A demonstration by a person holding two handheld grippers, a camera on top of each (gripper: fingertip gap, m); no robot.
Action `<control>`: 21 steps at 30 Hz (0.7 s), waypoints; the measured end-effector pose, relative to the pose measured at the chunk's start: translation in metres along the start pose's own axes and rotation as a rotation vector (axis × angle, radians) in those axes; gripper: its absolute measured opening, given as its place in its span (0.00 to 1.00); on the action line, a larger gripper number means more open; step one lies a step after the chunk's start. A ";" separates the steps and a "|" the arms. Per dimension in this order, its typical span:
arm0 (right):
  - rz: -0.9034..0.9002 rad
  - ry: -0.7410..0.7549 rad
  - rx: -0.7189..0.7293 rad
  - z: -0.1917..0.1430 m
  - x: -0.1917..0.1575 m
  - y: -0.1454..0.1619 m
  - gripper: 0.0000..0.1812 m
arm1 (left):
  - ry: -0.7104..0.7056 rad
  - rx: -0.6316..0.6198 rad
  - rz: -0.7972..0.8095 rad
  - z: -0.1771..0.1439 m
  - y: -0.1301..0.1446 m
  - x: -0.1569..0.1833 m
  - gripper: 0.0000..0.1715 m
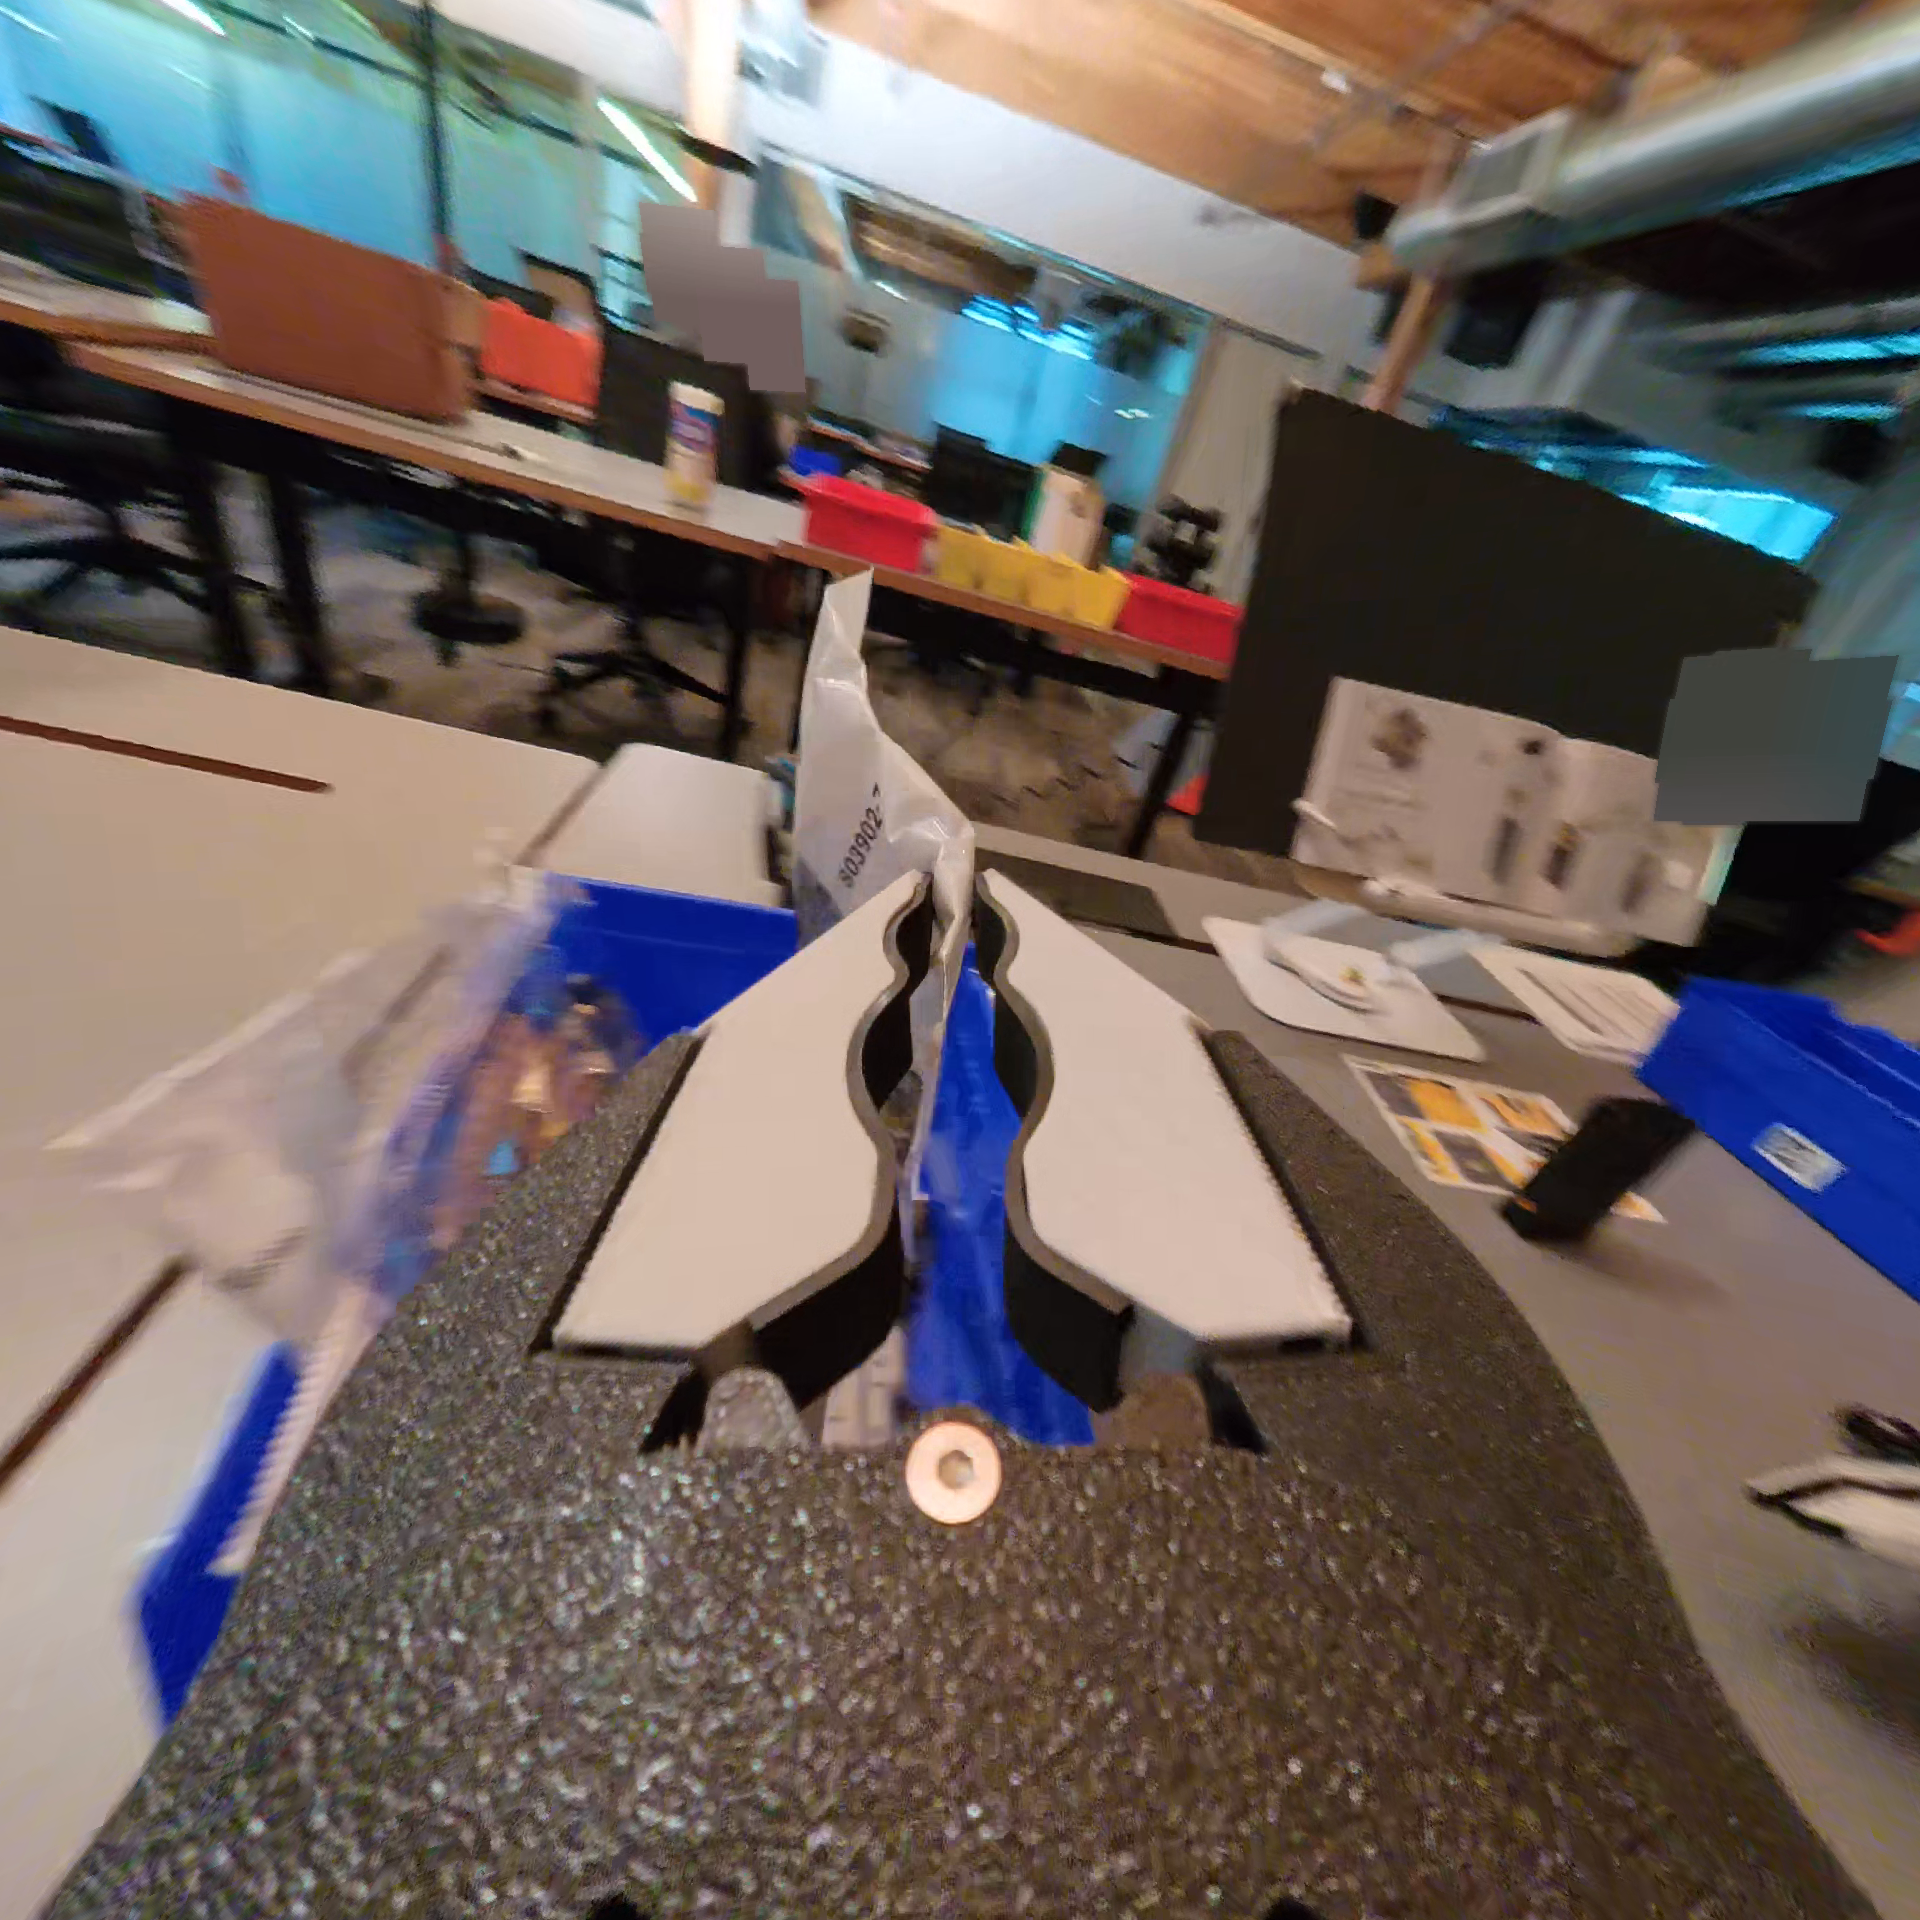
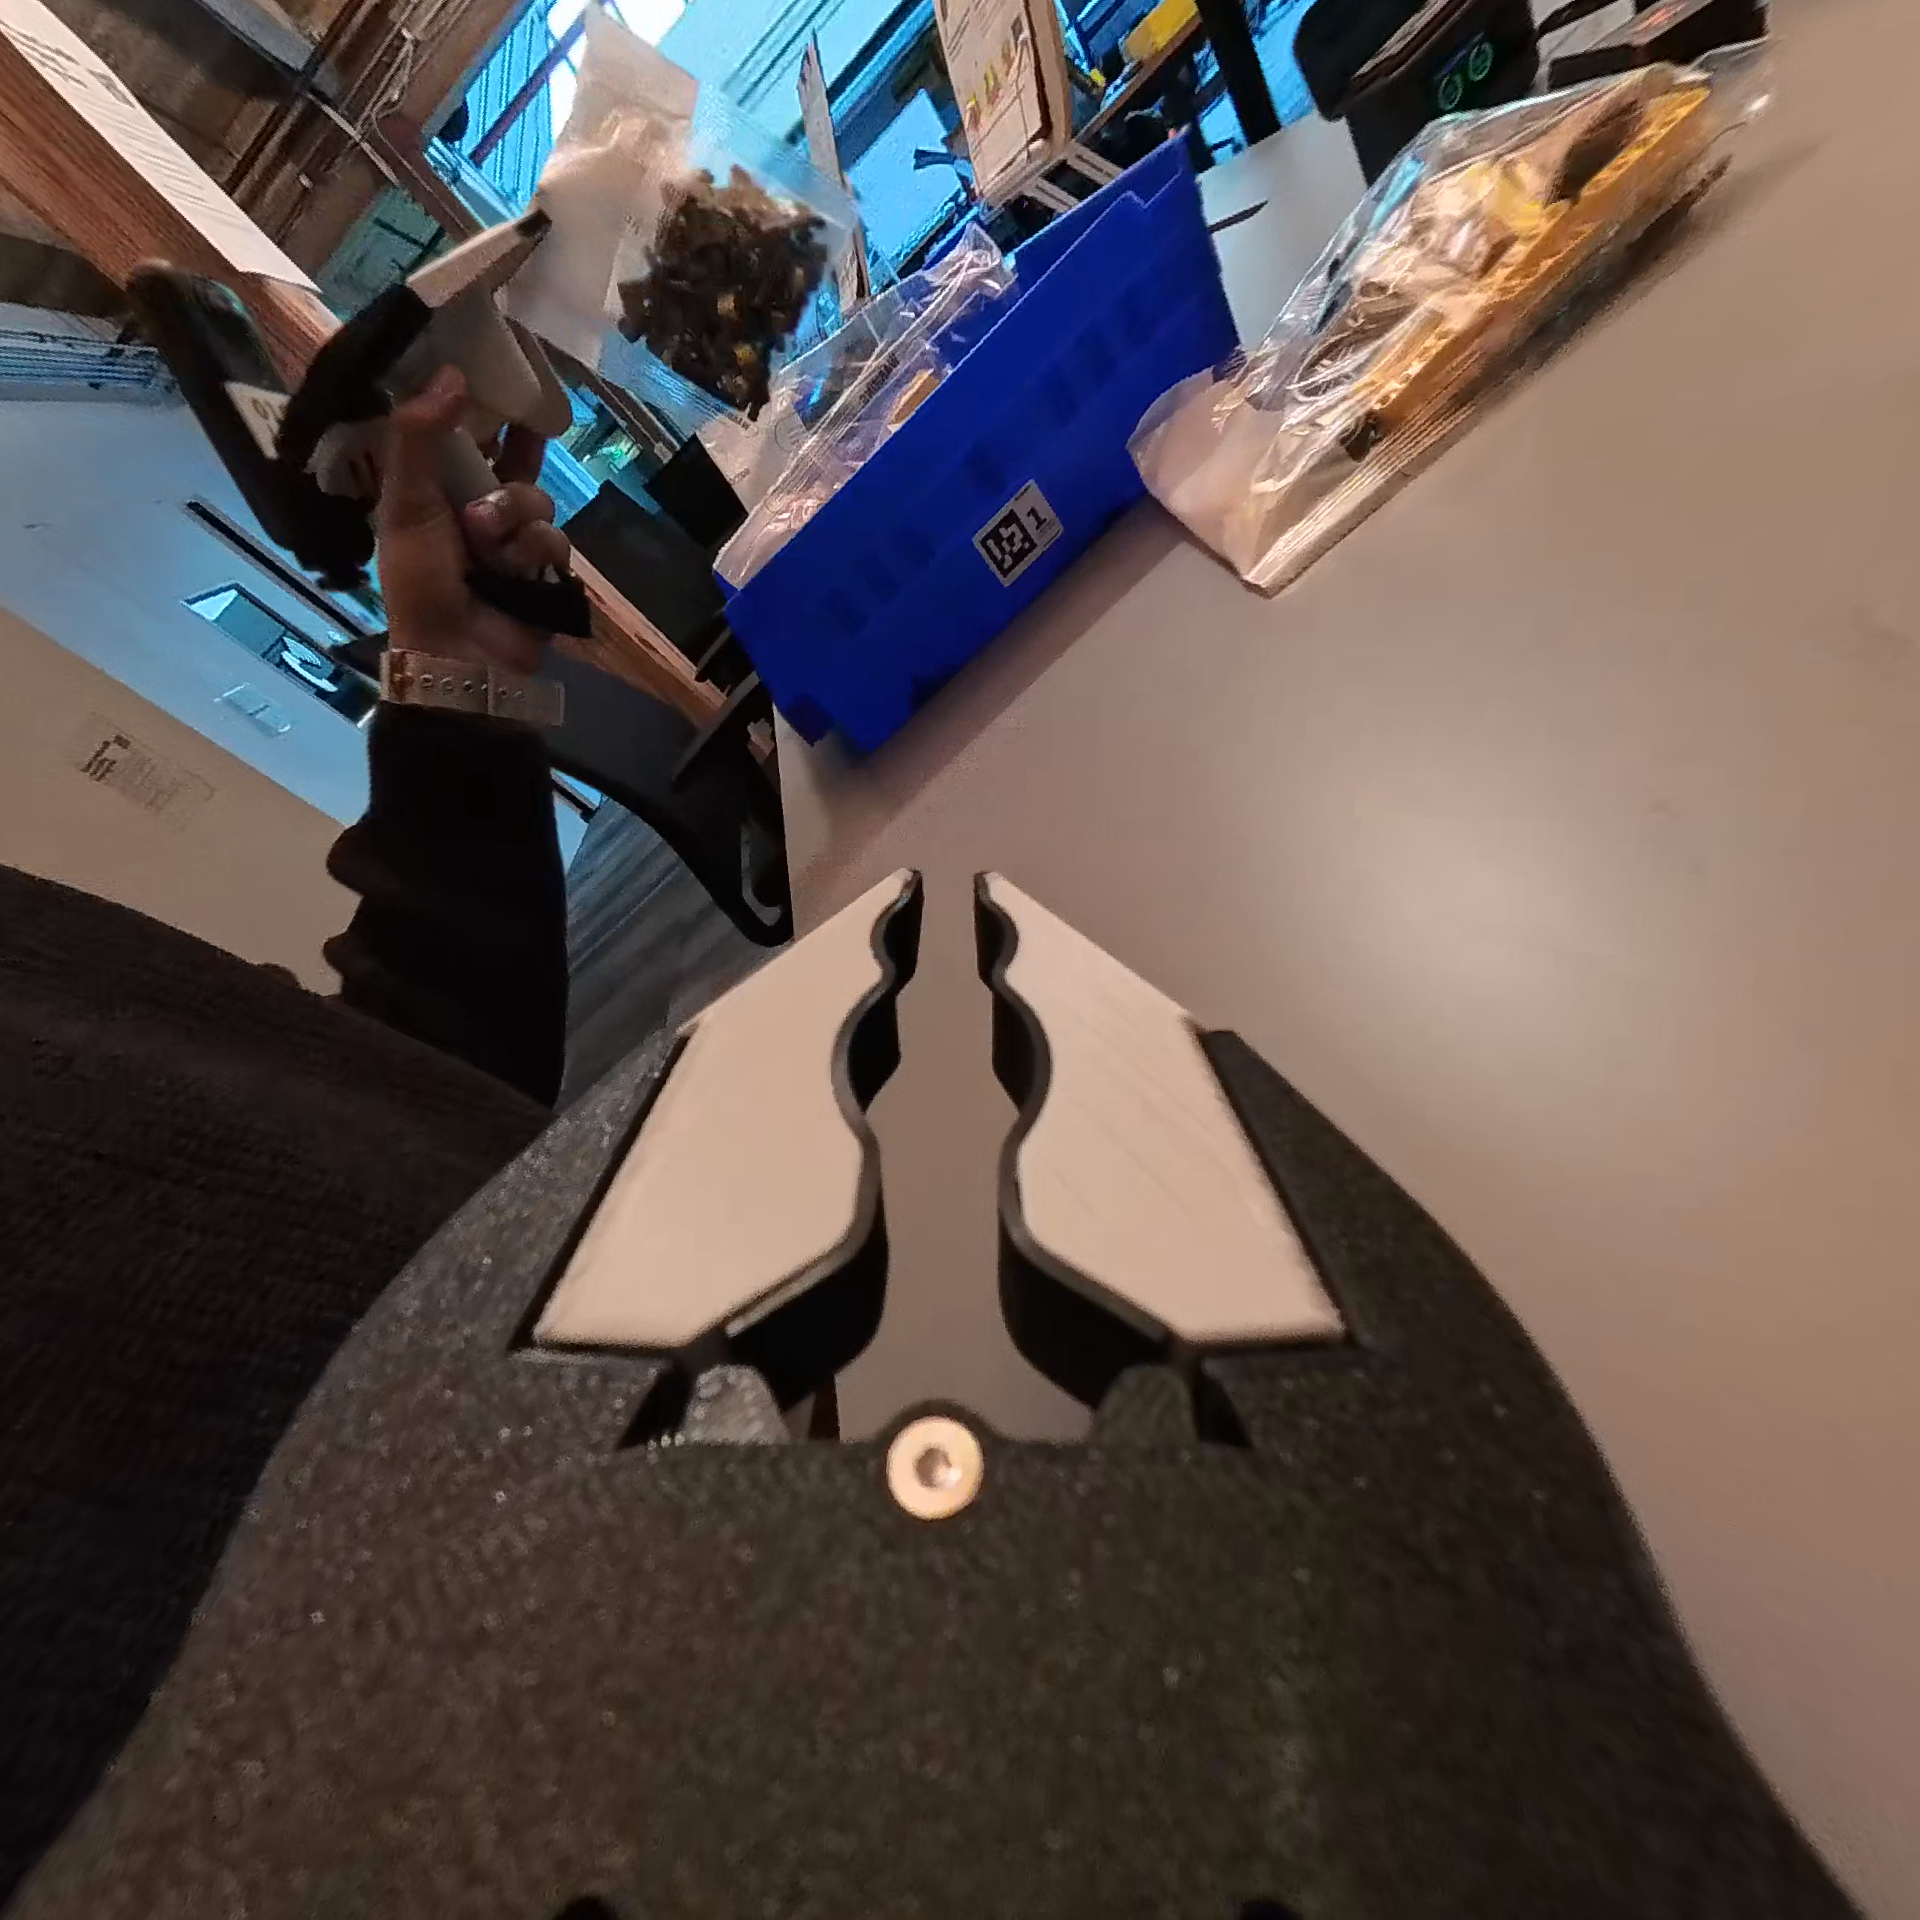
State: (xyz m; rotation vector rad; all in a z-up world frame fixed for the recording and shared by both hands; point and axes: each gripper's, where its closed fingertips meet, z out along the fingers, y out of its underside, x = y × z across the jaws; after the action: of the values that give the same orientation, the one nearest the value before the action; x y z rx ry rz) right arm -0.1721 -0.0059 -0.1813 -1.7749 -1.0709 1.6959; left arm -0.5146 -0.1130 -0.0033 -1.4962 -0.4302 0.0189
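My left gripper (image 1: 951, 883) is shut on the edge of a clear plastic bag (image 1: 862, 769), which sticks up past the fingertips. It hangs above a blue bin (image 1: 665, 935). In the right wrist view, a hand holds the left gripper (image 2: 525, 234) up in the air. The bag (image 2: 717, 281) hangs from it with small dark parts inside, above the blue bin (image 2: 1039, 457), which holds more clear bags. My right gripper (image 2: 948, 883) is shut and empty, low over the grey table (image 2: 1351, 935) near its edge, well short of the bin.
A pile of bagged yellow and white parts (image 2: 1455, 260) lies right of the bin. Another clear bag (image 1: 343, 1101) shows blurred at the left. A second blue bin (image 1: 1818, 1122), a black object (image 1: 1590, 1164), a printed sheet (image 1: 1455, 1132) and a white box (image 1: 1507, 821) are on the right. A dark sleeve (image 2: 457, 883) is close by. One gripper's finger ends stand about 40 cm off the other's.
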 end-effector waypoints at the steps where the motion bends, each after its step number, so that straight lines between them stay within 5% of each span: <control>1: -0.002 -0.001 -0.009 0.004 -0.001 0.001 0.05 | -0.032 0.018 0.016 -0.002 -0.004 -0.010 0.03; 7: -0.060 0.035 -0.072 0.028 0.000 0.002 0.05 | -0.099 0.039 0.089 0.001 0.008 -0.033 0.03; 21: -0.178 0.012 -0.134 0.107 0.020 -0.025 0.05 | 0.014 -0.029 0.032 0.031 0.038 -0.040 0.04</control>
State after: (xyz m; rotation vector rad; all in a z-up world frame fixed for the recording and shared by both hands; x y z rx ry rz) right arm -0.2825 0.0046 -0.1887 -1.7103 -1.3222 1.5373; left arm -0.5516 -0.0908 -0.0503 -1.5306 -0.3962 0.0278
